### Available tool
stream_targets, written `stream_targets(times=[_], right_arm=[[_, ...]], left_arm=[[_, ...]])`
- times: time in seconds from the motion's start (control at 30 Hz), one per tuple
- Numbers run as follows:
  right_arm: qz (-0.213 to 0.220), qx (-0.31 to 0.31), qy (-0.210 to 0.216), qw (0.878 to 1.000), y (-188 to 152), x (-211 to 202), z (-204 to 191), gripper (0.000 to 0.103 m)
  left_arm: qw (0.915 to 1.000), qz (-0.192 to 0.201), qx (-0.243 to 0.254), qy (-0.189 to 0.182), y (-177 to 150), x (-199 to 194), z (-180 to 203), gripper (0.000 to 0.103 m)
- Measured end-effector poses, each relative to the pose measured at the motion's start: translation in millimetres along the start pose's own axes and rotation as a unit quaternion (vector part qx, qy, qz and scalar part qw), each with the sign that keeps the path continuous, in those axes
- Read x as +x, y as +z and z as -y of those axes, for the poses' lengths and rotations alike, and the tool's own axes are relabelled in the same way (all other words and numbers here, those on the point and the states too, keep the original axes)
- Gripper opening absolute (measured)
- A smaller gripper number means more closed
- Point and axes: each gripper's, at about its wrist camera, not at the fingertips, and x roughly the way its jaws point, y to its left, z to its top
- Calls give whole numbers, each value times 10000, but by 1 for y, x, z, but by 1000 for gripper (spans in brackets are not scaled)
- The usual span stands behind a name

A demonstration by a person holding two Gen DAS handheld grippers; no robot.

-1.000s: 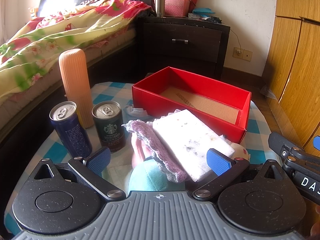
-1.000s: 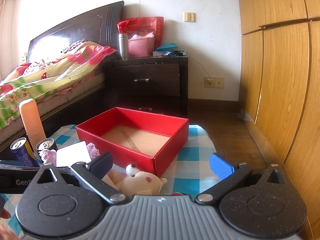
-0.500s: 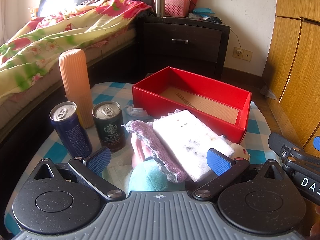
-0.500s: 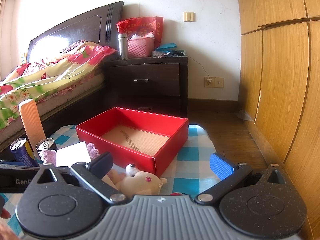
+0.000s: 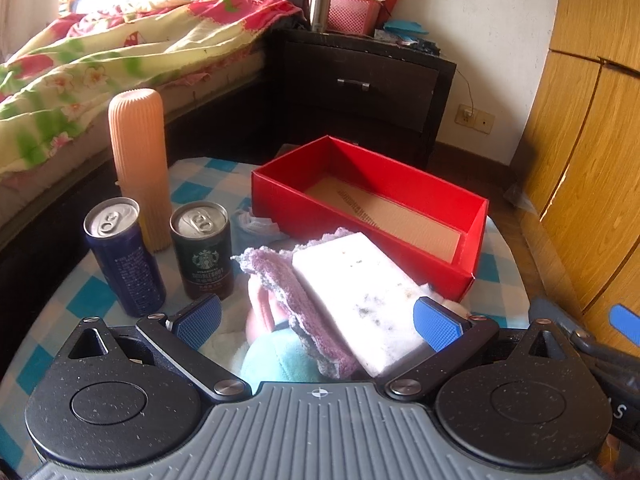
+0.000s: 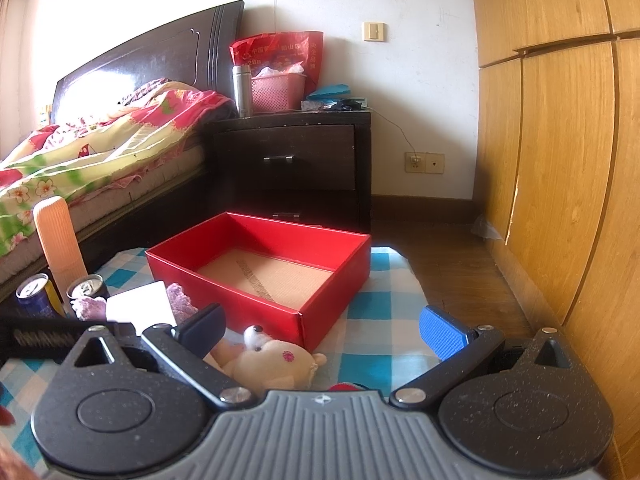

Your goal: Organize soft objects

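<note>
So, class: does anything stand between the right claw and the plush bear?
Nothing visible does. The right claw is open, and the plush bear lies just ahead of it on the checked cloth.

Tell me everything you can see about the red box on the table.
The red box is a shallow, open-topped rectangular tray that looks like cardboard, with glossy red walls and a plain brown floor carrying a dark printed strip. It is empty and sits flat on the blue-checked tablecloth. A cream teddy bear lies by its near corner; whether they touch is unclear.
</note>
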Motion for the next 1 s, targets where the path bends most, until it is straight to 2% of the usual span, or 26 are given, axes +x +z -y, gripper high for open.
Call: stream_targets(times=[0.43, 1.0], right_arm=[[277, -62, -44, 9996, 1, -5, 1, 85], [189, 166, -9, 9997, 2, -5, 9, 85]], left_arm=[[9998, -48, 159, 63, -1, 3, 9, 98], [9996, -132, 238, -3, 0, 7, 19, 98]])
